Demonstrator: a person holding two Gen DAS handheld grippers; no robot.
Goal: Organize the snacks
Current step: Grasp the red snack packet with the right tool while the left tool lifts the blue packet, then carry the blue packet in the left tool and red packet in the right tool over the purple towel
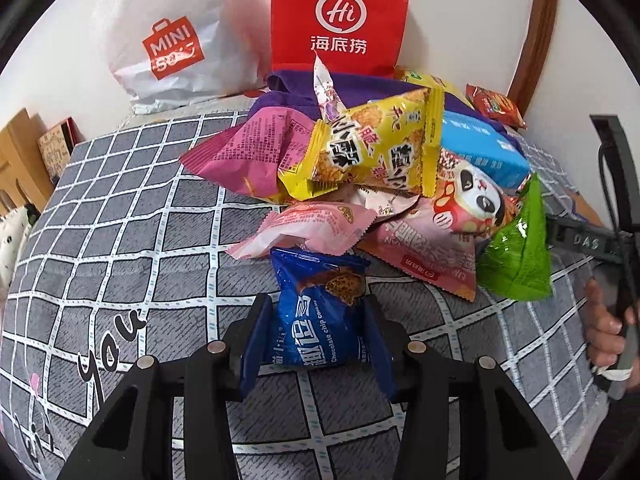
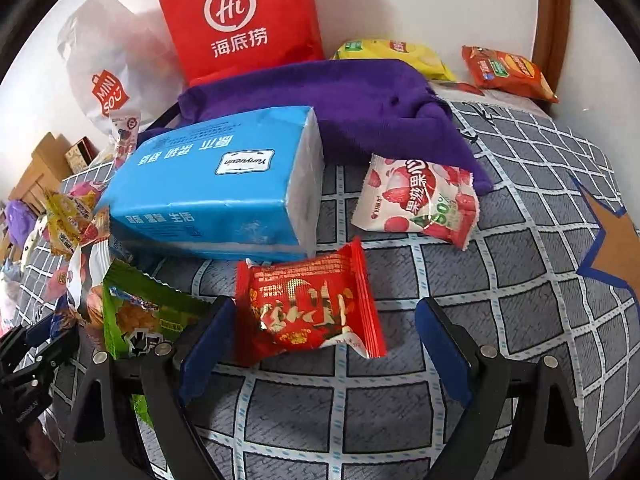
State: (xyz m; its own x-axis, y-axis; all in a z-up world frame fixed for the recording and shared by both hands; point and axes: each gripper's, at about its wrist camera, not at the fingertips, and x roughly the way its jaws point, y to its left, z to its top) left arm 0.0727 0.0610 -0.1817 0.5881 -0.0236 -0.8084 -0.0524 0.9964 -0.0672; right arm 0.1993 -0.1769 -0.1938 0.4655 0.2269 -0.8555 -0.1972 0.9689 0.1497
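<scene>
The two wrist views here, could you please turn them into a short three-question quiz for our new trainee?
1. True or false: the left gripper is shut on the blue cookie packet.
2. Which packet lies between the right gripper's open fingers? A) red snack packet B) strawberry packet C) green packet
3. What colour is the cloth behind the tissue pack?

Key: 1 true; 2 A; 3 purple.

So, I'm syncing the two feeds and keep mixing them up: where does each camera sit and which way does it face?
Left wrist: sits on the left hand-held gripper, facing the snack pile; its fingers flank a blue cookie packet; a hand shows at right.
Right wrist: sits on the open right hand-held gripper, facing a red snack packet.
Shared: red Haidilao bag, blue tissue pack.
</scene>
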